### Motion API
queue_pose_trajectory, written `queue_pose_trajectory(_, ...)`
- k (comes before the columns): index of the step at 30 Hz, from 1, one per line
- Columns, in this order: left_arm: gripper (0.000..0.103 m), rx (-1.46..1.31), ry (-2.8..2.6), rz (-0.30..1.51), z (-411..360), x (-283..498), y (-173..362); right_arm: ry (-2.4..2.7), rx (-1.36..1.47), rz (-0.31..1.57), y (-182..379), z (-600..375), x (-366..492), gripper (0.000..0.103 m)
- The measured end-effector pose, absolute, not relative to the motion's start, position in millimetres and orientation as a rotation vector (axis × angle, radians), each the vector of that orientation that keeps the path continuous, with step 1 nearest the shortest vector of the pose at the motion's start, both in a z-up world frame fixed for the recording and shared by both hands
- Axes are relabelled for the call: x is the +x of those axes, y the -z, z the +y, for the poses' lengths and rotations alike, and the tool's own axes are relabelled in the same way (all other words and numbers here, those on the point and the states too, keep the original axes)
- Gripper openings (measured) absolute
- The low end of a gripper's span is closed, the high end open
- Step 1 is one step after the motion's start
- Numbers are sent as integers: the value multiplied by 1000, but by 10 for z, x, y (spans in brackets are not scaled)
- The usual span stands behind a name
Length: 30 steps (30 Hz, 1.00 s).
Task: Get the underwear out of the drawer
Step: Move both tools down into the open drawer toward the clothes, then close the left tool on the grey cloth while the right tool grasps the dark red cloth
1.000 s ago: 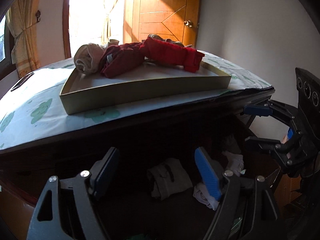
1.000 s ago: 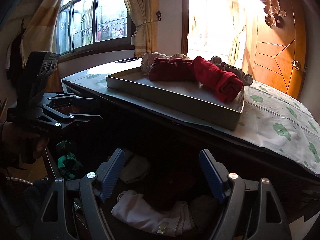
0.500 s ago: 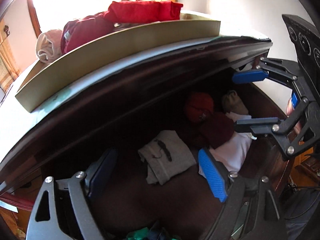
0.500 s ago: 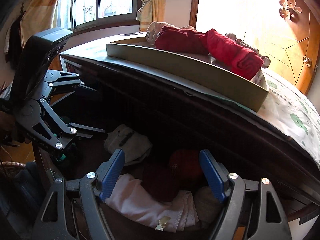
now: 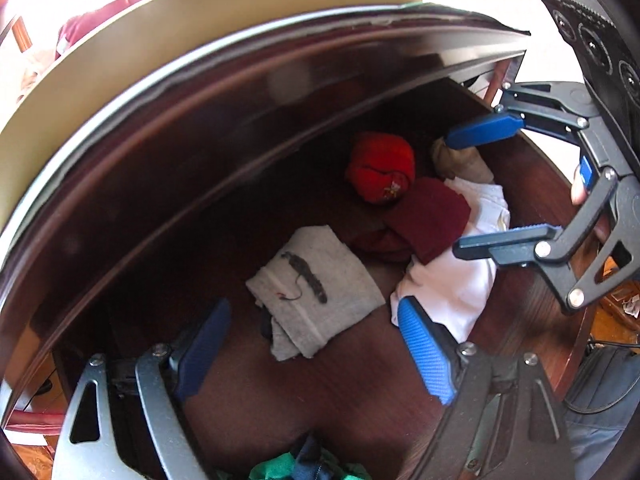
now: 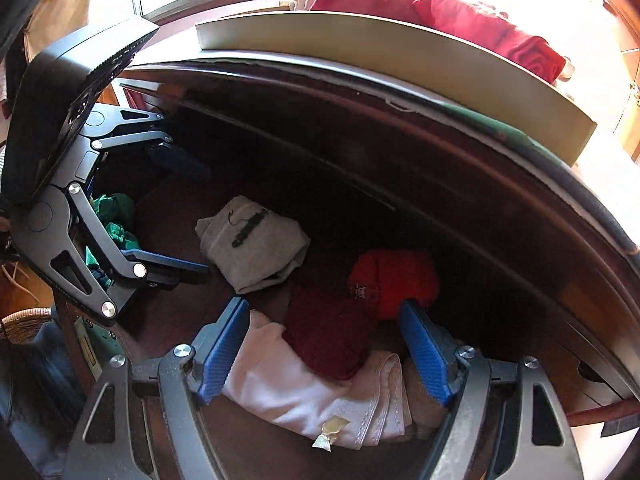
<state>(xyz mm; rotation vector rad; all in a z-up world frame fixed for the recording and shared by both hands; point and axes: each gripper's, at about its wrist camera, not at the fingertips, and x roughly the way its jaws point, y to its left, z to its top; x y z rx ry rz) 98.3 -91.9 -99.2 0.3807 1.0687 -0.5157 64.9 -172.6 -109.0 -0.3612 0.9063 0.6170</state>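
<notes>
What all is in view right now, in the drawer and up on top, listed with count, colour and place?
Grey folded garment: one, grey with a dark mark, drawer floor, middle.
Red bundle: one, bright red, toward the drawer's back.
Maroon garment: one, dark red, lying partly over the white one.
White garment: one, white with a tag, drawer's right part.
Beige bundle: one, tan, back right corner.
Green cloth: one, green, drawer's left end.
Tray: one, olive, on the dresser top, holding red clothes.
Left gripper: one, blue pads, jaws open above the grey garment.
Right gripper: one, blue pads, jaws open around the maroon garment.
</notes>
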Motion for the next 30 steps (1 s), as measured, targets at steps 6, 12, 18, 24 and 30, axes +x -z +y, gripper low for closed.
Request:
queue_pose_trajectory(6, 87, 427, 532, 1098, -1015, 1032, 1054, -618, -364, 955, 1151, -1703, 680, 79)
queue_pose_trajectory(12, 87, 472, 533, 1132, -1147, 1113, 1183, -611, -384, 999, 1223, -1666, 712, 79)
queue_pose_trajectory(18, 87, 527, 557, 1170, -1363, 1084, 1328, -613, -401, 1052, 1316, -1601, 780, 79)
queue_pose_trajectory(24, 84, 536, 566, 1200, -1465, 1098, 1395, -626, -411, 1104, 1398, -1528, 848, 79)
queue_pose_trajectory(30, 74, 523, 568, 1223, -1402, 1118, 1405, -622, -375, 1108, 1399, -1549, 903, 65)
